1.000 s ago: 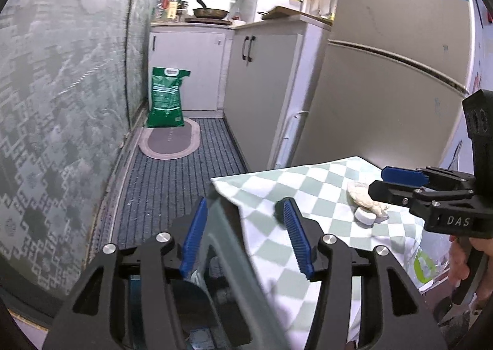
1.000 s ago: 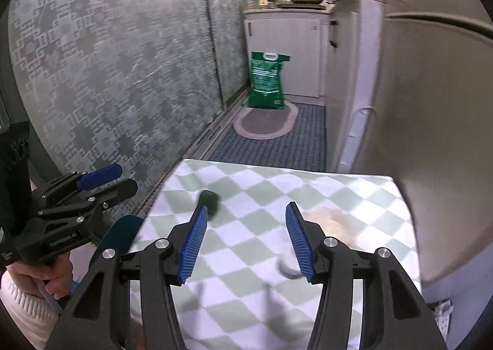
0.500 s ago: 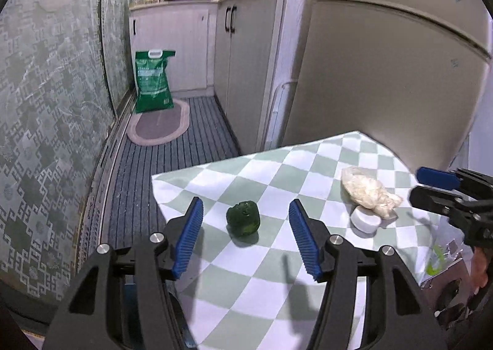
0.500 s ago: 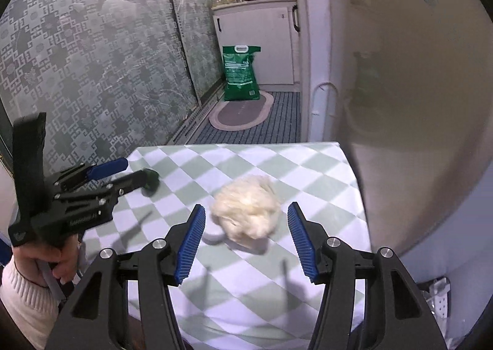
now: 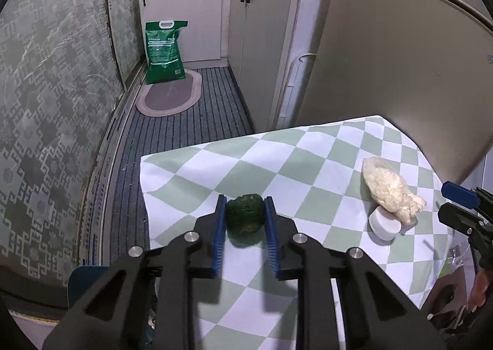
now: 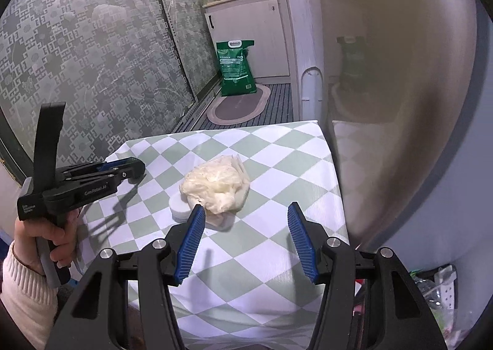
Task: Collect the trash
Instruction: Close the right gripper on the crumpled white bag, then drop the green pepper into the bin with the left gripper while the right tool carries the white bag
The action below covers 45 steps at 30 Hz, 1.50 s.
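A dark green crumpled wad (image 5: pixel 245 217) lies near the left edge of the green-and-white checked table (image 5: pixel 308 171). My left gripper (image 5: pixel 243 200) straddles the wad, and its jaws are closing with both blue pads against its sides. A cream crumpled plastic bag (image 6: pixel 217 186) rests on a white round lid (image 6: pixel 178 209) toward the right of the table. My right gripper (image 6: pixel 246 206) stands open just short of the bag, with nothing between its fingers. The left gripper (image 6: pixel 135 169) also shows in the right wrist view, held by a hand in a white sleeve.
A refrigerator (image 5: pixel 385 57) stands close behind the table on the right. White cabinets (image 5: pixel 258 42), a green sack (image 5: pixel 163 48) and an oval mat (image 5: pixel 169 97) line the narrow striped floor. Patterned glass panels (image 5: pixel 46 103) run along the left.
My left gripper came forward and down over the table, and its jaws narrowed onto the green wad. My right gripper moved in closer to the cream bag and stayed open.
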Each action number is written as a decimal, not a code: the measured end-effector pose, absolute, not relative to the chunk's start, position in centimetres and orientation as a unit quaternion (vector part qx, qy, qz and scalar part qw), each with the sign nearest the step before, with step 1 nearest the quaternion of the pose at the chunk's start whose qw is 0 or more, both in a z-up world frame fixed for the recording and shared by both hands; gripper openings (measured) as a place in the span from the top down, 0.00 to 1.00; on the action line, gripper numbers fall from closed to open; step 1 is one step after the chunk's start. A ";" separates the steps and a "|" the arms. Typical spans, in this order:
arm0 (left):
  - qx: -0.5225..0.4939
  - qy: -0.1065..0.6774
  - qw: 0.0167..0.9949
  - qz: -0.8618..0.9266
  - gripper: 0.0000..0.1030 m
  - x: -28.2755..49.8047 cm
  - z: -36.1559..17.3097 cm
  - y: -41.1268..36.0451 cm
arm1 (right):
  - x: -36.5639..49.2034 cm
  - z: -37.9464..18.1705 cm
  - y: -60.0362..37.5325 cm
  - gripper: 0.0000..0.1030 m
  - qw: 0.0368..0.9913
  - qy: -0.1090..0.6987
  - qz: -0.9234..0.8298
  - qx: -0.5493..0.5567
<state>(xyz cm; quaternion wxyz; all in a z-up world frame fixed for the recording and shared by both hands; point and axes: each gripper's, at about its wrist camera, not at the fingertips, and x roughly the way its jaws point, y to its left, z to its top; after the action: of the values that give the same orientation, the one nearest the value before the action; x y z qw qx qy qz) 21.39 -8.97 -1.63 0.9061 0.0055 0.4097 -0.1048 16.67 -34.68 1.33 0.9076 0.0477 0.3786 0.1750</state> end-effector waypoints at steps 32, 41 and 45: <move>-0.019 0.309 0.934 -0.176 0.76 15.1 1.0 -7.4 | 18.8 1.2 -31.2 0.91 0.907 0.380 0.174 0.051; -0.048 0.302 0.940 -0.151 0.76 12.9 1.6 -3.3 | 17.7 4.3 -31.0 0.91 0.920 0.348 0.177 0.040; -0.041 0.308 0.941 -0.136 0.76 12.6 0.9 -1.8 | 17.3 6.1 -30.3 0.91 0.924 0.332 0.186 0.039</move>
<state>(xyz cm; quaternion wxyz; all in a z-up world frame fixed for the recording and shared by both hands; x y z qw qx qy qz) 12.56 -1.78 0.85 0.9406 -0.0414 0.3084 -0.1358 17.27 -30.32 6.07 0.9237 0.0392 0.3325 0.1862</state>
